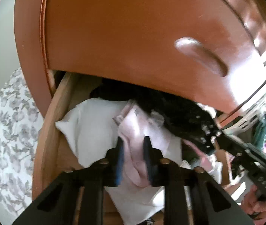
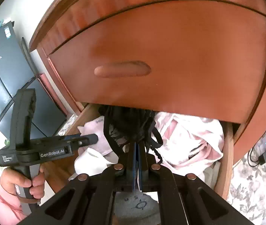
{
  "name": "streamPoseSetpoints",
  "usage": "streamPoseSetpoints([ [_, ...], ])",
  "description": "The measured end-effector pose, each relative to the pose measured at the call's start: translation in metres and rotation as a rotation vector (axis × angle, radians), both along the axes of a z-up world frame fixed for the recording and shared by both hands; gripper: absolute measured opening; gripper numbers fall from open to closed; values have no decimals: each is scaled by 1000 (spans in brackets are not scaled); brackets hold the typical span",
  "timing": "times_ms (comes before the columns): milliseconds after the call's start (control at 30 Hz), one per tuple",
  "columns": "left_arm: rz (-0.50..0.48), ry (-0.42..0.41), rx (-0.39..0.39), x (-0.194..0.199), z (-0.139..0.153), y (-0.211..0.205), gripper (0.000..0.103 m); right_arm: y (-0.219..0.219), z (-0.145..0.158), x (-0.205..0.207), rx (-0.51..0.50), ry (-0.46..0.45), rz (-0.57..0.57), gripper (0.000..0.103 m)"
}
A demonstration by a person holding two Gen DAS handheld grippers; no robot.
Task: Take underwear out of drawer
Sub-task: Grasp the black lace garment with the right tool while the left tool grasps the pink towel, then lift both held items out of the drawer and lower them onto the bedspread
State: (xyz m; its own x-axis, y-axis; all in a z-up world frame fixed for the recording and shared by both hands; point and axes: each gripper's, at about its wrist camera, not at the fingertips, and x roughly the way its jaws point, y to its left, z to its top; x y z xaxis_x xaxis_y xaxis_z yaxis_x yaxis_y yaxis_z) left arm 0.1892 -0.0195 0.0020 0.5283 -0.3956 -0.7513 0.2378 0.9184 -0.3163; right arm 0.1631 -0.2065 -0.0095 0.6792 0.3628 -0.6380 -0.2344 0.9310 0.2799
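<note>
Inside the open drawer, left gripper pinches pink underwear, right gripper clamps black lace underwear; straps may snag neighbouring garments.

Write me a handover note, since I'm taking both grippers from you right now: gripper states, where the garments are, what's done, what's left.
Left gripper: closed on the pale pink garment, which lies on the pile in the open drawer.
Right gripper: shut on the black lace underwear, at the drawer's back under the closed upper drawer.
Done: drawer open, both pieces gripped.
Left: lift both clear of the drawer; white and pink clothes remain inside.
</note>
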Motion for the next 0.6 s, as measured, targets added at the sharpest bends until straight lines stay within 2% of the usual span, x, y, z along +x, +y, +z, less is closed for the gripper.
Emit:
streamPoseSetpoints([
  [67, -3, -17, -8, -4, 1, 0, 17, -1, -2, -2, 0, 4, -2, 2],
  [233, -7, -32, -96, -19, 3, 12, 15, -1, -3, -5, 17, 6, 8, 2],
  [433, 39, -51, -186, -42, 0, 42, 15, 1, 1, -22, 27, -15, 54, 2],
  [600, 69, -94, -246, -66, 16, 64, 14, -5, 7, -40, 40, -32, 50, 2],
])
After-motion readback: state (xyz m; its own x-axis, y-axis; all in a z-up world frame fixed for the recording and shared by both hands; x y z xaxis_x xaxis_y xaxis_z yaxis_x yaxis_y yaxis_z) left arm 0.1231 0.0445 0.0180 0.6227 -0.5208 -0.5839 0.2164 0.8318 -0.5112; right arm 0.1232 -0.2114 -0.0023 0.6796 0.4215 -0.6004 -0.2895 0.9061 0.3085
